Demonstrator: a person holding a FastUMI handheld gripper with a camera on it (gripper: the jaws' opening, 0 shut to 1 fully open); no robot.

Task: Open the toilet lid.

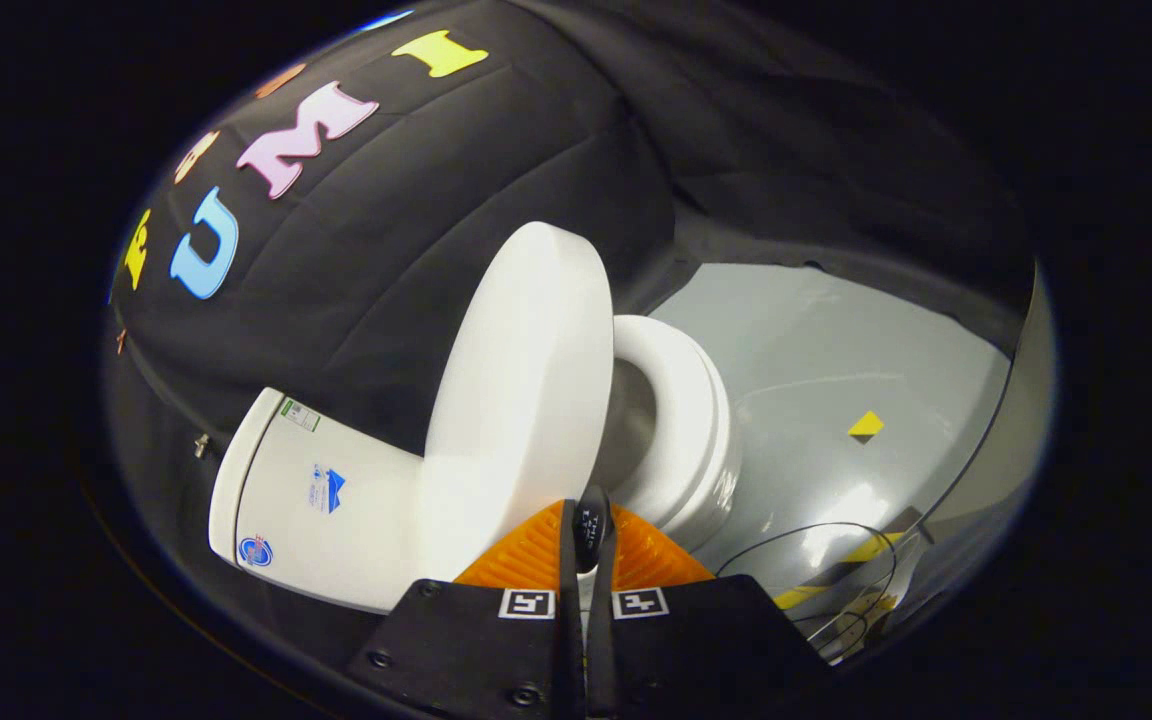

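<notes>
While the gripper (586, 545) keeps its fingers nearly together with nothing between them, the white toilet lid (526, 390) stands raised just ahead of the fingertips, leaning toward the tank (321, 500), with the seat (681, 430) exposed beside it.

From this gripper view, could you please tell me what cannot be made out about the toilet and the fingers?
- Lid: raised off the seat; its lower edge and hinge are hidden behind the fingers.
- Bowl inside: mostly blocked by the lid.
- Fingers: nearly closed on a small dark part; whether they press the lid cannot be told.
- Tank: stickers too small to read.
- Cable on the floor: its ends are cut off by the fingers and the view's edge.
</notes>
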